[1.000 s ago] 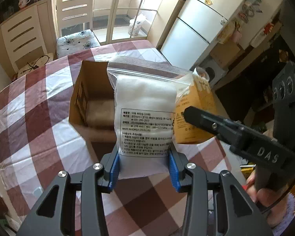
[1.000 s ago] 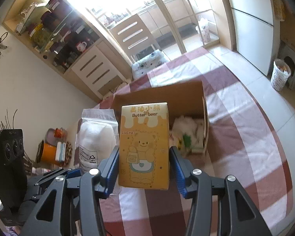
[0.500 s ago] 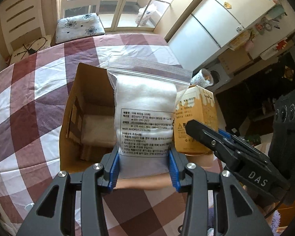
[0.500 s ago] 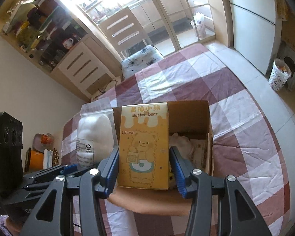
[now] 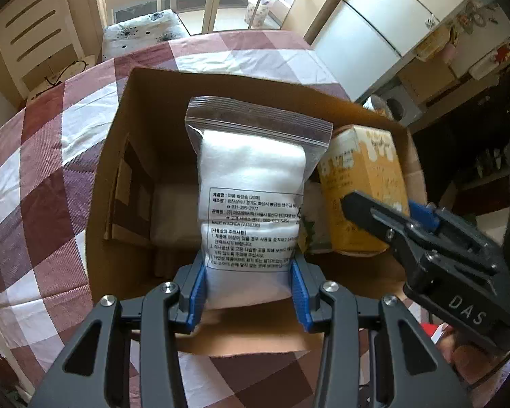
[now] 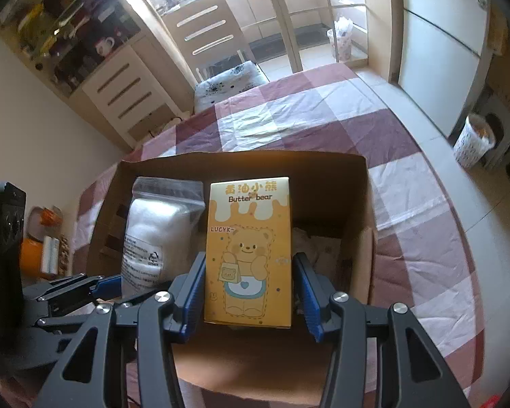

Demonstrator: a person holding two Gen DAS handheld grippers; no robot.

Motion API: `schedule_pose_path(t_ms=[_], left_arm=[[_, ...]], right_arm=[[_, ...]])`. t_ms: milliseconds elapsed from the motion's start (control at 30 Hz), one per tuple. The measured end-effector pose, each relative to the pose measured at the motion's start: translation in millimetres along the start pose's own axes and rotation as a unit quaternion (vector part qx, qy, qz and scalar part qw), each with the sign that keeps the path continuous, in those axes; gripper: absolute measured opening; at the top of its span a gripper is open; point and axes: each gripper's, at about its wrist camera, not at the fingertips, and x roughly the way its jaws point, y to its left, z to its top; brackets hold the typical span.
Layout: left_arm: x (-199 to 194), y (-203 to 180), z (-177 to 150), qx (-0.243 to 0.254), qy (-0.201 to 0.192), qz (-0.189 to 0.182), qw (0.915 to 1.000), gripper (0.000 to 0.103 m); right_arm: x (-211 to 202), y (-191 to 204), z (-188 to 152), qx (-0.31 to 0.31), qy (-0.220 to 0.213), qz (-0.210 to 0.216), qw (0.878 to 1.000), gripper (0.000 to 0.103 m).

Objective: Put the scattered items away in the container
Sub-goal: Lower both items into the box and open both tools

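An open cardboard box sits on the checked tablecloth. My left gripper is shut on a clear zip bag of white cotton, held upright inside the box opening. My right gripper is shut on a yellow Butter bear carton, also upright over the box, to the right of the bag. In the left wrist view the carton and the right gripper show at the right. White soft items lie on the box floor.
A round table with a maroon and white checked cloth carries the box. A chair with a cushion stands at the far side, a fridge beyond. Orange containers lie at the left.
Both grippers have come forward and down over the box, so the bag and the carton now hang inside its opening rather than in front of it. Both grips are unchanged.
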Motion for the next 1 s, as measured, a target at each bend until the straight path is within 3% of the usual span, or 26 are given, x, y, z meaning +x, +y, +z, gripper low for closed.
schedule_pose_path(t_ms=[300, 633, 1000], left_arm=[[8, 0, -2, 0.009, 0.003, 0.017, 0.9998, 0.045], [6, 1, -2, 0.012, -0.001, 0.019, 0.9997, 0.06], [-29, -10, -16, 0.016, -0.028, 0.025, 0.9991, 0.068]], right_arm=[[8, 10, 0, -0.034, 0.006, -0.036, 0.999, 0.052], [-1, 2, 3, 0.004, 0.011, -0.013, 1.0, 0.054], [-55, -3, 0, 0.025, -0.025, 0.001, 0.999, 0.054]])
